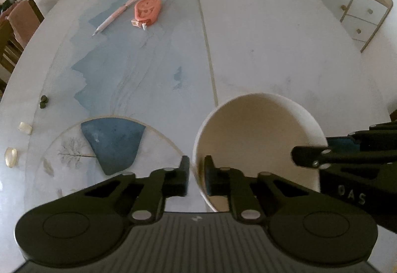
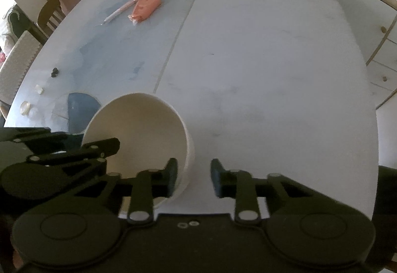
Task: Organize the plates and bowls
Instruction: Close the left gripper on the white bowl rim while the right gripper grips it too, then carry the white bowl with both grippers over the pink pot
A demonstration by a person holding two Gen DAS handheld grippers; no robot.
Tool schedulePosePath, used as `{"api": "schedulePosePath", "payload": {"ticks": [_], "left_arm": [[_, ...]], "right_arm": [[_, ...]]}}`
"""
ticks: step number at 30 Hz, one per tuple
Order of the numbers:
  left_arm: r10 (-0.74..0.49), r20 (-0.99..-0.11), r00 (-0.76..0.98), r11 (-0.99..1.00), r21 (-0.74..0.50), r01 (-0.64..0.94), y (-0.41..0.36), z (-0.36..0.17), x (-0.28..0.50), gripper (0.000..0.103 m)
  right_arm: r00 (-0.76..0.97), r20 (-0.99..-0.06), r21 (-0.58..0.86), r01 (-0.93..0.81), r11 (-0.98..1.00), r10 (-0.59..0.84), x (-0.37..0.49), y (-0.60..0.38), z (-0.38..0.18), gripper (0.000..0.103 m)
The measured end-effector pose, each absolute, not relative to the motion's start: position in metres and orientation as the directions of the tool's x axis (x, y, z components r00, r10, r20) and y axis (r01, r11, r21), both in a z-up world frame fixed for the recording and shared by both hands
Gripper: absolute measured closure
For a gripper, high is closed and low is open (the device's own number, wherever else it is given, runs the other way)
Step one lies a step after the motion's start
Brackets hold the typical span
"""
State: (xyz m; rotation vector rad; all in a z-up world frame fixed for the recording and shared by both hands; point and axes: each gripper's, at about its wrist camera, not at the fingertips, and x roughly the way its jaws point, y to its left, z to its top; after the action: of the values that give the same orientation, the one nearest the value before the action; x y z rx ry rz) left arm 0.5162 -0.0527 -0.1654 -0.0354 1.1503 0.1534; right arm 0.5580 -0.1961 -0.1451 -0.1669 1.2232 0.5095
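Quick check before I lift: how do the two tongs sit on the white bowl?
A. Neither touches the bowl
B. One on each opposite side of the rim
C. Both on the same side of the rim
B: the left tongs straddle the white bowl rim on one side, the right tongs on the opposite side.

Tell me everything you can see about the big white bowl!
The bowl is round and deep, plain white outside and creamy inside, smooth like ceramic or plastic, and looks empty. It sits on the pale table near the front edge, by a blue patch. The left gripper pinches its rim on one side, one finger inside and one outside. The right gripper straddles the opposite rim the same way; its outer finger shows a gap from the wall in this view.
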Motion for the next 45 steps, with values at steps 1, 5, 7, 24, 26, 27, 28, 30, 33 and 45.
{"api": "schedulePosePath", "payload": {"ticks": [1,5,7,24,26,27,28,30,33,45], "left_arm": [[0.098,-0.912,0.398,0.989,0.046,-0.138,-0.052,-0.165,0.516,0.094],[0.104,-0.914,0.393,0.990,0.059,-0.125,-0.055,-0.166,0.513,0.096],[0.105,-0.914,0.392,0.990,0.061,-0.125,-0.056,-0.165,0.510,0.097],[0.061,-0.898,0.436,0.998,0.042,-0.055,-0.071,-0.112,0.472,0.097],[0.051,-0.893,0.447,0.998,0.036,-0.041,-0.073,-0.102,0.464,0.097],[0.048,-0.890,0.453,0.999,0.038,-0.031,-0.075,-0.096,0.460,0.097],[0.046,-0.886,0.461,0.999,0.040,-0.022,-0.076,-0.091,0.455,0.097],[0.043,-0.881,0.471,0.999,0.042,-0.011,-0.078,-0.082,0.448,0.096],[0.038,-0.873,0.487,0.999,0.045,0.003,-0.080,-0.069,0.435,0.096],[0.007,-0.858,0.514,0.998,0.039,0.052,-0.082,-0.035,0.376,0.096]], "right_arm": [[0.247,-0.926,0.147,-0.459,0.876,0.285,0.557,-0.196,-0.144,0.089],[0.256,-0.924,0.140,-0.463,0.875,0.283,0.554,-0.193,-0.141,0.092],[0.258,-0.925,0.133,-0.466,0.875,0.278,0.551,-0.192,-0.141,0.092],[0.293,-0.917,0.125,-0.430,0.894,0.269,0.517,-0.206,-0.093,0.093],[0.296,-0.917,0.124,-0.425,0.896,0.267,0.511,-0.209,-0.085,0.093],[0.298,-0.917,0.122,-0.424,0.897,0.265,0.507,-0.209,-0.080,0.093],[0.302,-0.916,0.119,-0.424,0.898,0.264,0.503,-0.210,-0.075,0.093],[0.315,-0.913,0.107,-0.429,0.897,0.260,0.494,-0.211,-0.065,0.093],[0.332,-0.907,0.100,-0.425,0.899,0.258,0.480,-0.212,-0.051,0.093],[0.380,-0.893,0.076,-0.399,0.914,0.240,0.422,-0.211,-0.018,0.094]]}}
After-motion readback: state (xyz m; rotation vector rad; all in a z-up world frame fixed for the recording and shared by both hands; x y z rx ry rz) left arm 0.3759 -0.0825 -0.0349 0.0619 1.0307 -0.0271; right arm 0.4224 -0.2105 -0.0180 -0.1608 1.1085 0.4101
